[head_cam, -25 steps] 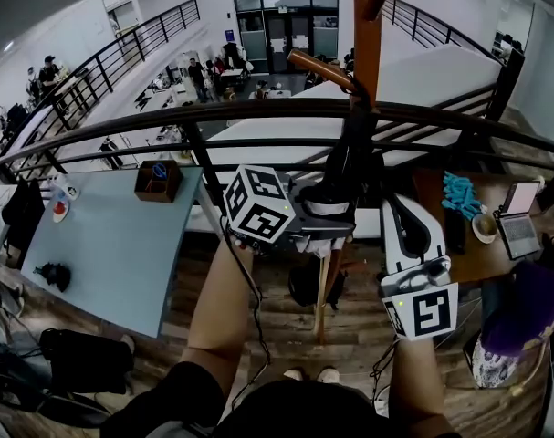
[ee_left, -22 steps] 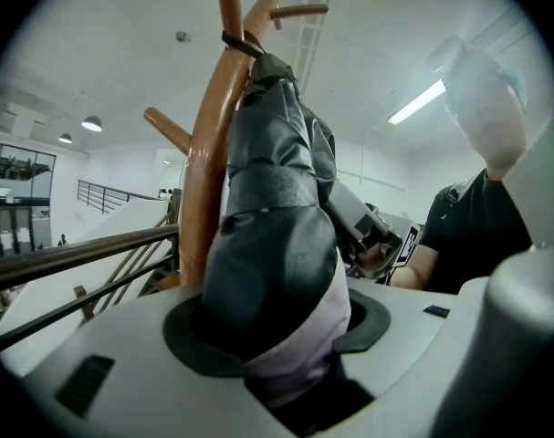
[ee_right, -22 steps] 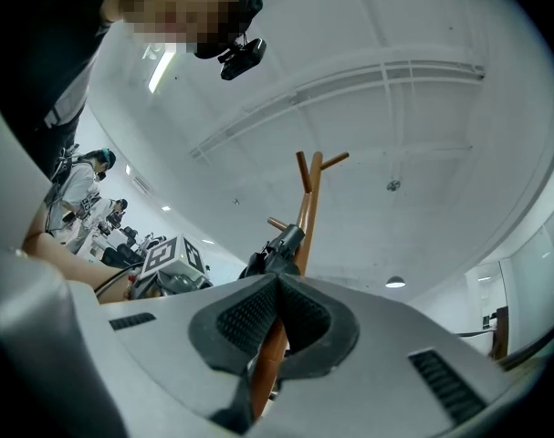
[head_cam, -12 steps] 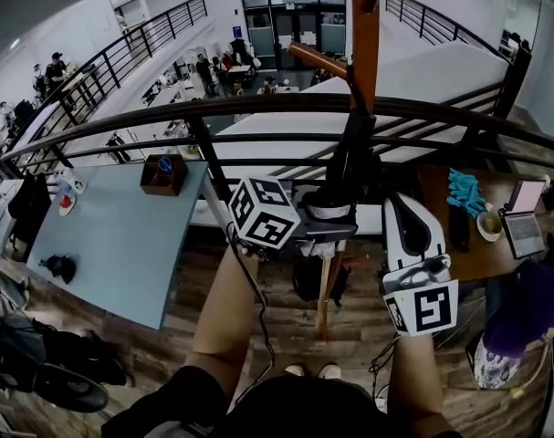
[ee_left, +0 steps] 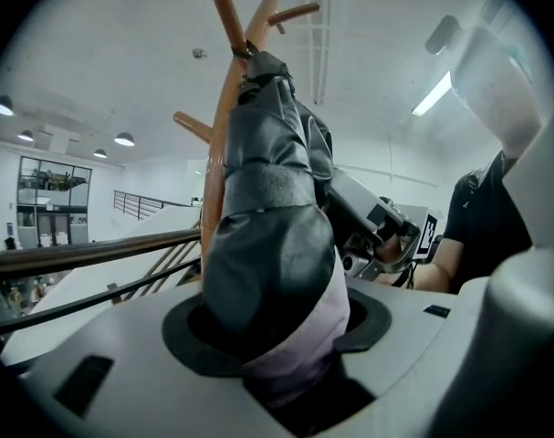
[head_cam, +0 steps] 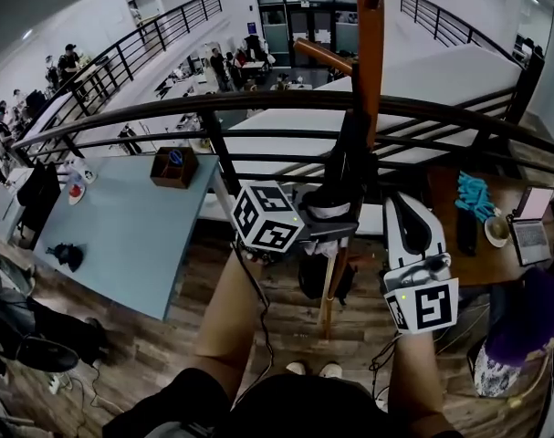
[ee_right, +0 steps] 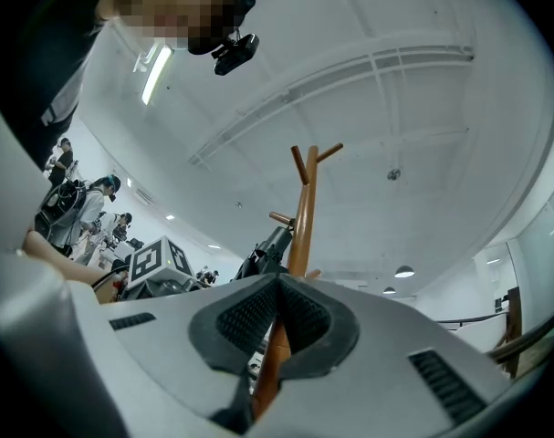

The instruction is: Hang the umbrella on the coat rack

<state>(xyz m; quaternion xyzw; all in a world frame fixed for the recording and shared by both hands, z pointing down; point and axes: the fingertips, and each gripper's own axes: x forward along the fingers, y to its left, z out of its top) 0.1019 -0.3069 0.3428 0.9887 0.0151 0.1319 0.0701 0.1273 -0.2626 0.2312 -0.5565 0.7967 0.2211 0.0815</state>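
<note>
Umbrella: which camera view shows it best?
Left gripper view: the folded black umbrella fills the frame, held in the left hand-held gripper. Head view shows it small against the coat rack; right gripper view, only a dark sliver.

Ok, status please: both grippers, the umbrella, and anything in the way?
Left gripper shut on umbrella; right gripper shut, empty. Umbrella upright beside coat rack, top by a peg. Railing beyond the rack.

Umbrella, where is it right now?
In the head view the umbrella stands upright at centre, gripped by the left tool, up against the coat rack pole.
</note>
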